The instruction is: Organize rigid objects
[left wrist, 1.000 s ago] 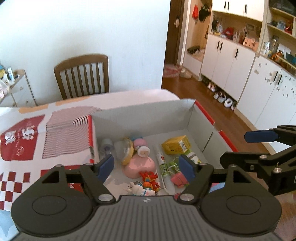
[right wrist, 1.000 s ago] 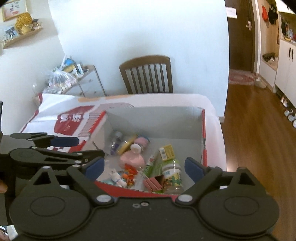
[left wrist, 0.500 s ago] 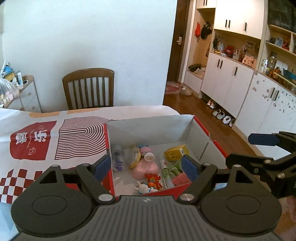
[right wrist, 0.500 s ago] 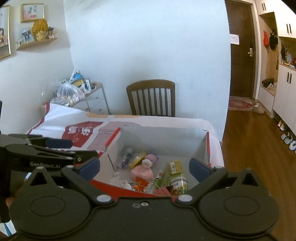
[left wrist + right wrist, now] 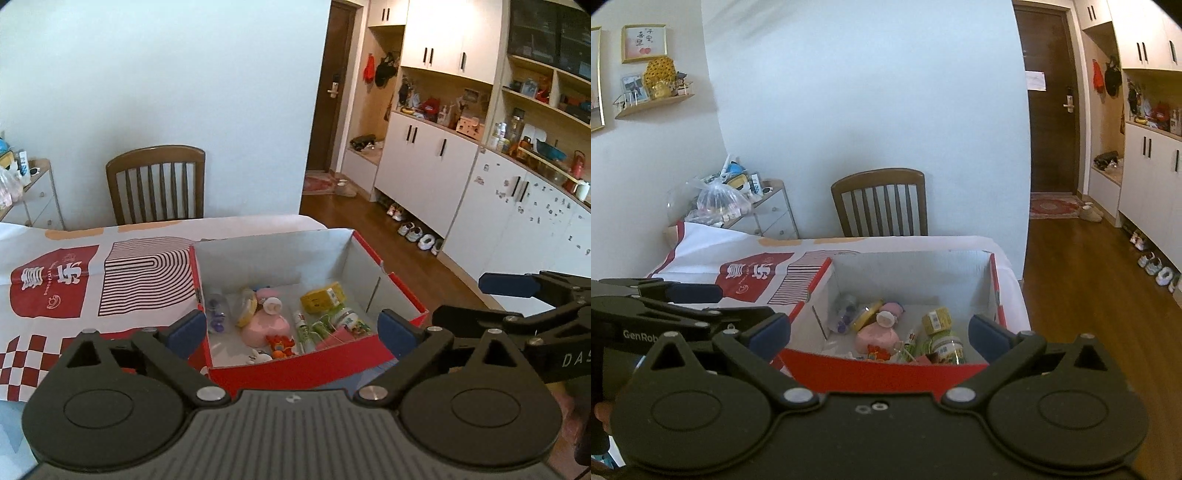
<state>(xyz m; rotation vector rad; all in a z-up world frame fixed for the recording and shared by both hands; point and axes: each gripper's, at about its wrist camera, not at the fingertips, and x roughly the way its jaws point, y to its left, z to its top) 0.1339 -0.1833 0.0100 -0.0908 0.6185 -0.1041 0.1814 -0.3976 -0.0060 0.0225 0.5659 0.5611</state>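
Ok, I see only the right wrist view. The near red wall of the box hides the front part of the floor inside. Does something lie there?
Observer: Yes. In the left wrist view a small white toy figure lies just behind that wall of the box, next to an orange toy.
Operator: Thank you. And the left tongs, I see them only from the side. Do they hold something?
Observer: No. The left tongs are open, with nothing between the blue pads. They hang in front of the box, not inside it.
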